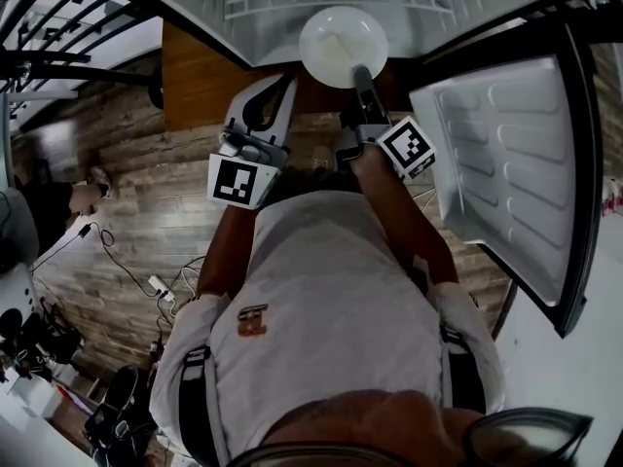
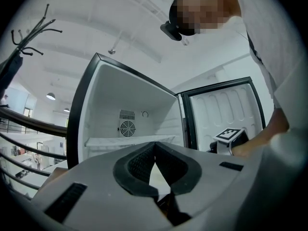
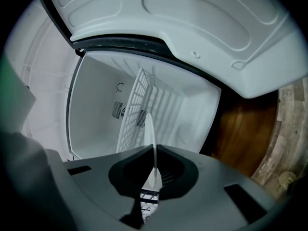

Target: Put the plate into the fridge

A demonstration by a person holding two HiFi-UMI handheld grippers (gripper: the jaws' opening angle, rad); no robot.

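Note:
A round white plate (image 1: 343,45) hangs at the mouth of the open fridge (image 1: 243,27). My right gripper (image 1: 359,70) is shut on its near rim. In the right gripper view the plate (image 3: 149,134) stands edge-on between the pinched jaws of the right gripper (image 3: 154,152), with the fridge's wire shelf (image 3: 139,102) behind it. My left gripper (image 1: 283,86) hovers just left of the plate and holds nothing. In the left gripper view, the left gripper (image 2: 154,145) has its tips touching in front of the white fridge shelf (image 2: 126,141).
The fridge door (image 1: 511,163) stands swung open on the right, close to my right arm. A brown wooden panel (image 1: 195,76) lies left of the fridge. Cables (image 1: 156,280) and shoes (image 1: 117,407) lie on the wood-plank floor at the left.

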